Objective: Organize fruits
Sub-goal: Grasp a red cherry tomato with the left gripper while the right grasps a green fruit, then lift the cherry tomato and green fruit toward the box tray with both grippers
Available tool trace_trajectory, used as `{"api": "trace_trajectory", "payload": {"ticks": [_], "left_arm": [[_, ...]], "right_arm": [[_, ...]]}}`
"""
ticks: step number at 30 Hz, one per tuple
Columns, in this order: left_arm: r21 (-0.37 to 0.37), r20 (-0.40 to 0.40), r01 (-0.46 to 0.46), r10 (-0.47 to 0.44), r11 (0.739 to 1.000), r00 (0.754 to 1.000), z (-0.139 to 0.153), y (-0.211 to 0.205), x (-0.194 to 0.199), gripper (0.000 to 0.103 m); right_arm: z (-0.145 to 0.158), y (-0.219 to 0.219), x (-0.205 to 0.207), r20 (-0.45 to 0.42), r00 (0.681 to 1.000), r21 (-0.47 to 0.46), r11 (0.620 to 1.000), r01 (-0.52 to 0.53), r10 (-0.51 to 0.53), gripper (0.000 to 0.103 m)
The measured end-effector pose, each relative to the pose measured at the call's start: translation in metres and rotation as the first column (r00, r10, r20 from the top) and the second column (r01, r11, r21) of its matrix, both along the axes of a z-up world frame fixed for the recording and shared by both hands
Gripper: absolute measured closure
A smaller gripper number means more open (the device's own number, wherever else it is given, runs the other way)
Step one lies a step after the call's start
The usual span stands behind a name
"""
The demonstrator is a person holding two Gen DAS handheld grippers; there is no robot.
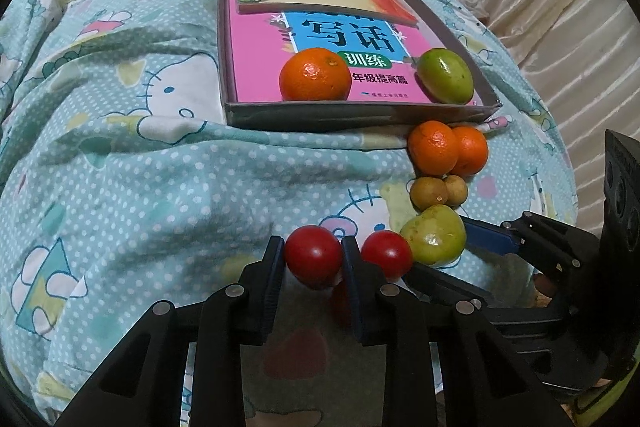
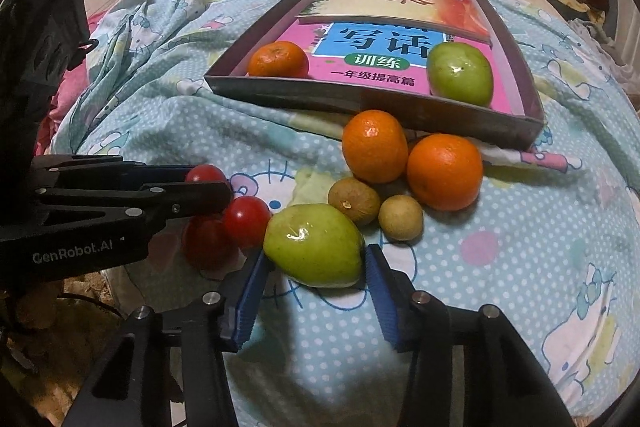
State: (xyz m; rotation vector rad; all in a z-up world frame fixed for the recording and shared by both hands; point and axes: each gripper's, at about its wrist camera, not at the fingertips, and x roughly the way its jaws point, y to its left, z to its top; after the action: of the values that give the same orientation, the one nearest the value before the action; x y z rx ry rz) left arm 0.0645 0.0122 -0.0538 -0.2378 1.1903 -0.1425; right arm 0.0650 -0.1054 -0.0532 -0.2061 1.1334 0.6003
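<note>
Left tongs [image 1: 313, 263] pinch a tomato [image 1: 313, 255] on the bed [image 1: 160, 187]. Right tongs [image 2: 316, 277] straddle the green fruit [image 2: 314, 245], pads about touching, its long axis crosswise between them. Tray [image 2: 360, 99] lies straight ahead, up the bed, right tongs nearer.

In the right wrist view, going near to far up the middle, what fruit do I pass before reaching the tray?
Green fruit between the right gripper's jaws → small brown fruit → orange → tray's near wall
</note>
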Motion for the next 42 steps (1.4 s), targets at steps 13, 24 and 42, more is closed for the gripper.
{"api": "trace_trajectory", "payload": {"ticks": [13,24,42], "left_arm": [[-0.012,0.022,0.004,-0.004,1.000,1.000,-0.001,-0.001,0.005,0.074],[-0.053,0.078,-0.022,0.026,0.998,0.997,0.013,0.011,-0.002,0.074],[-0.072,0.189,-0.018,0.032,0.997,0.981,0.047,0.005,-0.007,0.074]], "right_arm": [[0.000,0.001,0.005,-0.001,1.000,0.059,0.998,-0.011,0.011,0.054],[0.021,-0.012,0.001,0.041,0.999,0.162,0.987,0.001,-0.008,0.054],[0.043,-0.033,0.010,0.122,0.988,0.226,0.972,0.062,-0.091,0.054]]}}
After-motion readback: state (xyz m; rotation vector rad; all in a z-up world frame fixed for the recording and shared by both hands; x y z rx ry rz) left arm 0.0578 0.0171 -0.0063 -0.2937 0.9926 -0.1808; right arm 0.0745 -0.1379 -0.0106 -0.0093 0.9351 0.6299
